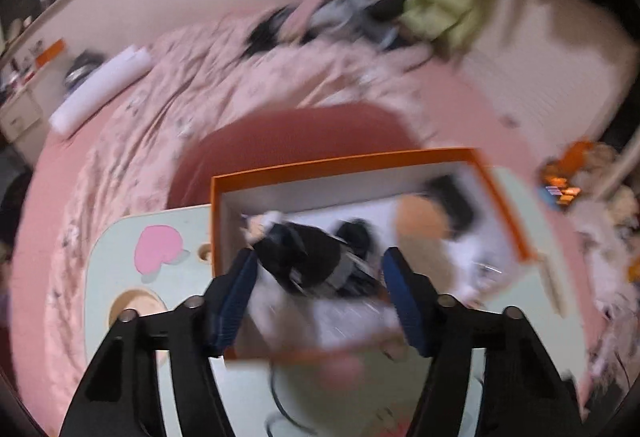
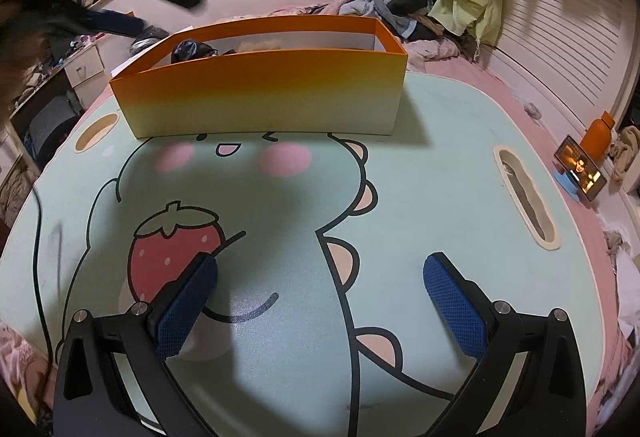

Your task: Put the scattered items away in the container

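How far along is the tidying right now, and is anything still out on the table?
Mostly done, it seems. The orange box already holds several items, including a dark bundle and an orange-tan piece, though blur hides what they are. The left gripper hangs open above the box; whether it touches the bundle is unclear. The right gripper is open and empty over the lap table, where no loose items show.

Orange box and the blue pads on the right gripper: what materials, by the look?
Orange open-top box: likely cardboard, matte; thin straight walls, crisp folded corners, white inside. Blue finger pads on the right hand-held gripper: probably rubber or textured plastic; a fine diamond grid shows, with no gloss.
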The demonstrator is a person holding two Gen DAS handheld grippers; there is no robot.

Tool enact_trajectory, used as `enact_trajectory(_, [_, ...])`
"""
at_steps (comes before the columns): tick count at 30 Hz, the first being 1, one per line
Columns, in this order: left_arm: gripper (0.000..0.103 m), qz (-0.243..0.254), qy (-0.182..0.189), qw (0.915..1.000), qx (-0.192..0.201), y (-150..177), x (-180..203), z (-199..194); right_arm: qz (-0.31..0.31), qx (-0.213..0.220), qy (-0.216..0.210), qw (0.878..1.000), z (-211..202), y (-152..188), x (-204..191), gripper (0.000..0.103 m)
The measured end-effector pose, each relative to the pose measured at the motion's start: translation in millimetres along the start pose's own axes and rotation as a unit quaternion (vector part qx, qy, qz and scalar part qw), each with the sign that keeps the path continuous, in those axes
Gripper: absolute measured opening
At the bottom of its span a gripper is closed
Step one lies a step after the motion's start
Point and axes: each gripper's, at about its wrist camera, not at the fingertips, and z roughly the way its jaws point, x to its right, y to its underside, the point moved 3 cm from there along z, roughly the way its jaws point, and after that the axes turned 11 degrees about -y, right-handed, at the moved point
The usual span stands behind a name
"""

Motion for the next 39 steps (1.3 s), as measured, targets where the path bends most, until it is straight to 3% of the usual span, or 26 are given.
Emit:
enact_trajectory(4, [0.062, 0.021, -0.003, 0.9989, -0.043, 0.0, 14.7, 41.9, -0.003, 0.0, -0.004, 1.0, 0.3, 0.4, -1.4, 0.103])
enact_trajectory(5, [0.061, 0.027, -0.013, 0.9989, -0.035, 0.0, 17.8, 45.2, -0.004, 0.0, -0.005, 1.0, 0.4, 0.8, -1.3, 0.103])
enact_trajectory(6, [0.059, 0.032, -0.017, 0.999, -0.027, 0.0, 19.7, 44.8, -0.005, 0.0, -0.007, 1.0, 0.6, 0.9, -1.9, 0.103])
enact_trajectory(7, [0.049, 0.032, -0.011, 0.9993, -0.018, -0.1, 20.5, 41.9, -0.006, 0.0, -0.007, 1.0, 0.6, 0.9, -2.0, 0.103])
enact_trajectory(8, [0.035, 0.031, 0.002, 0.9995, -0.01, -1.4, 20.8, 38.0, -0.007, 0.001, -0.008, 1.0, 0.8, 0.8, -2.2, 0.103])
enact_trajectory(10, [0.026, 0.025, 0.033, 0.9991, -0.006, -4.1, 18.1, 27.9, -0.006, 0.001, -0.009, 1.0, 1.1, 1.2, -2.2, 0.103])
enact_trajectory(13, [0.024, 0.005, 0.065, 0.9978, 0.015, -6.7, 6.7, 3.7, -0.006, 0.001, -0.008, 1.0, 1.2, 1.5, -2.3, 0.103])
enact_trajectory(18, [0.024, -0.018, 0.111, 0.9885, 0.102, -6.3, -17.0, -68.3, -0.006, 0.001, -0.008, 1.0, 1.1, 1.3, -1.6, 0.103])
enact_trajectory(20, [0.024, -0.014, 0.129, 0.983, 0.13, 10.5, -22.7, -95.4, -0.006, 0.001, -0.008, 1.0, 1.1, 1.2, -1.5, 0.103])
enact_trajectory(23, [0.025, -0.004, 0.14, 0.9804, 0.139, 50.8, -24.4, -108.7, -0.007, 0.001, -0.008, 1.0, 1.1, 1.1, -0.9, 0.103])
enact_trajectory(27, [0.025, -0.026, 0.156, 0.9815, 0.108, 104.3, -26.9, -80.9, -0.007, 0.001, -0.008, 1.0, 1.1, 1.0, -0.5, 0.103])
enact_trajectory(30, [0.025, -0.045, 0.136, 0.9849, 0.097, 129.6, -25.5, -53.4, -0.007, 0.001, -0.008, 1.0, 1.2, 1.0, -0.2, 0.103])
enact_trajectory(33, [0.038, -0.05, 0.113, 0.9883, 0.089, 148.2, -20.6, -33.7, -0.007, 0.001, -0.009, 1.0, 1.3, 1.2, -0.1, 0.103])
enact_trajectory(35, [0.065, -0.055, 0.095, 0.9883, 0.106, 157.2, -17.4, -31.6, -0.007, 0.001, -0.009, 1.0, 1.2, 0.9, -0.1, 0.103])
enact_trajectory(39, [0.079, -0.029, 0.084, 0.986, 0.141, 170.6, -11.4, -44.6, -0.007, 0.001, -0.009, 1.0, 1.2, 0.9, -0.2, 0.103])
